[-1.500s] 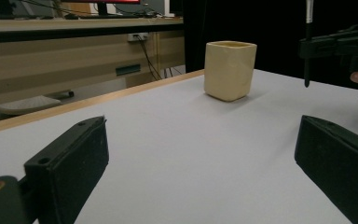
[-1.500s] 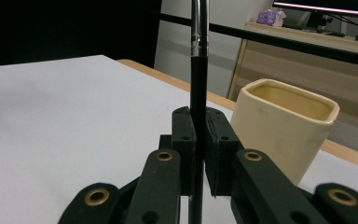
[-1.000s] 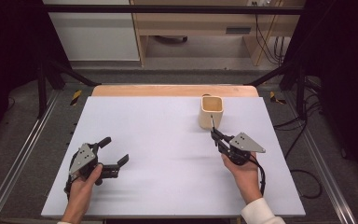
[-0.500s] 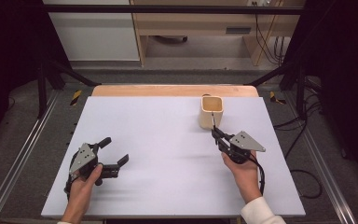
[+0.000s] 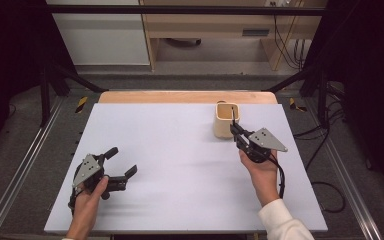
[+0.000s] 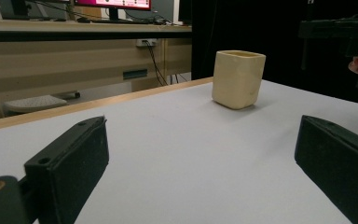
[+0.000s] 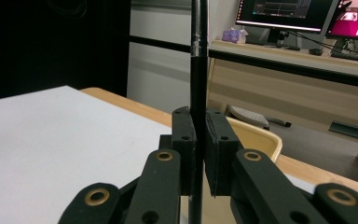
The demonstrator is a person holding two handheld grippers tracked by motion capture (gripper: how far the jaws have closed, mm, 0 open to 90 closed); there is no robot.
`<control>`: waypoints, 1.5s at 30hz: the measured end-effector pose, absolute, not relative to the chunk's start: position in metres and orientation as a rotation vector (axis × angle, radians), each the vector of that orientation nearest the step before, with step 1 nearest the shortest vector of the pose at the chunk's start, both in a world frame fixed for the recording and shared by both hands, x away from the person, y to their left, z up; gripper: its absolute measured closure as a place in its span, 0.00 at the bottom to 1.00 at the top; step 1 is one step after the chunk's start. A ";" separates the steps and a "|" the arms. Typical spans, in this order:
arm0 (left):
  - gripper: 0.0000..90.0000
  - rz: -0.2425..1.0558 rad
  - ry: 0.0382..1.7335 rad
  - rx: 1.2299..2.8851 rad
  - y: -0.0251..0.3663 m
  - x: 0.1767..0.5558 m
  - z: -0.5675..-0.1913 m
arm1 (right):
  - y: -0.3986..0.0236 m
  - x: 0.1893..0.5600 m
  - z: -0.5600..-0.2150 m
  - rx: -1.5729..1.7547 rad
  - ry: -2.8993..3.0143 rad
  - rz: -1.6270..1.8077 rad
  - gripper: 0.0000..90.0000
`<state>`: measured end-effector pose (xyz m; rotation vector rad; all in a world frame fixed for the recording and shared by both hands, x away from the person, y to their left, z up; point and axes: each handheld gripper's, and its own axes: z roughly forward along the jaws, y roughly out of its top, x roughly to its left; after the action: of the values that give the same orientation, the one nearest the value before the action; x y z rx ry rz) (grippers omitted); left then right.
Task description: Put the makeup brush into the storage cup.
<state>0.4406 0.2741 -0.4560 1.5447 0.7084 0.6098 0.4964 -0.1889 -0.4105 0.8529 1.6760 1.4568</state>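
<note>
A thin black rod (image 7: 198, 70), perhaps a pen, stands upright, pinched between the two jaws of the right gripper (image 7: 199, 149). In the right gripper view the jaws press on it from both sides, and it runs up past the top edge of the picture and down between the gripper's links. In the high view the right gripper (image 5: 236, 131) holds the rod (image 5: 233, 116) just at the near right edge of a cream cup (image 5: 226, 121), with its upper end showing against the cup's opening; whether it touches the cup I cannot tell.

The cup is square with rounded corners and stands upright on the far right part of the white table (image 5: 180, 150), near the wooden strip (image 5: 187, 96) along the far edge. Its rim (image 7: 256, 133) shows just behind the pinching jaws in the right gripper view.

The right hand (image 5: 262, 172) grips the tool from the near side, a white sleeve (image 5: 285, 225) at the wrist.

The left gripper (image 5: 122, 162) lies low over the near left part of the table, well apart from the cup, held by the left hand (image 5: 87, 200). Its jaws are spread wide with nothing between them; in the left gripper view the cup (image 6: 237, 78) stands beyond them.

Past the table stand a wooden desk (image 6: 74, 56) and monitors (image 7: 303, 16).
</note>
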 end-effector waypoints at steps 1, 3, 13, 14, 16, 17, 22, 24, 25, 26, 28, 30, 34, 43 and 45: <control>0.03 0.610 0.708 1.545 0.274 0.441 -0.456 | -0.189 0.498 -0.408 0.858 1.673 1.458 0.93; 0.03 0.612 0.709 1.533 0.274 0.440 -0.455 | -0.188 0.500 -0.403 0.852 1.671 1.451 0.93; 0.03 0.613 0.712 1.532 0.276 0.441 -0.455 | -0.186 0.514 -0.393 0.859 1.655 1.460 0.93; 0.03 0.613 0.711 1.534 0.276 0.441 -0.455 | -0.185 0.515 -0.392 0.862 1.656 1.458 0.93; 0.03 0.613 0.710 1.539 0.276 0.441 -0.456 | -0.185 0.519 -0.388 0.857 1.651 1.456 0.93; 0.03 0.613 0.710 1.539 0.276 0.441 -0.456 | -0.185 0.519 -0.388 0.857 1.651 1.456 0.93; 0.04 0.612 0.707 1.538 0.276 0.440 -0.455 | -0.186 0.527 -0.381 0.844 1.649 1.448 0.93; 0.04 0.613 0.708 1.537 0.276 0.440 -0.455 | -0.186 0.529 -0.379 0.839 1.644 1.444 0.93; 0.04 0.613 0.708 1.537 0.276 0.440 -0.455 | -0.186 0.529 -0.379 0.839 1.644 1.444 0.93; 0.04 0.614 0.709 1.535 0.276 0.440 -0.455 | -0.186 0.531 -0.378 0.824 1.637 1.424 0.93; 0.04 0.616 0.710 1.536 0.276 0.440 -0.455 | -0.185 0.532 -0.378 0.813 1.643 1.417 0.93; 0.04 0.616 0.709 1.537 0.276 0.439 -0.455 | -0.184 0.534 -0.378 0.796 1.650 1.407 0.93; 0.03 0.613 0.709 1.533 0.276 0.439 -0.455 | -0.183 0.541 -0.378 0.774 1.653 1.404 0.93; 0.03 0.609 0.703 1.528 0.277 0.438 -0.454 | -0.184 0.556 -0.379 0.773 1.655 1.412 0.93; 0.03 0.608 0.707 1.525 0.277 0.438 -0.454 | -0.185 0.559 -0.378 0.775 1.653 1.409 0.93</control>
<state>0.4379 0.2775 -0.4541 1.5249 0.7071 0.6078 0.5586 -0.1853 -0.3784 0.7748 1.6531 1.4093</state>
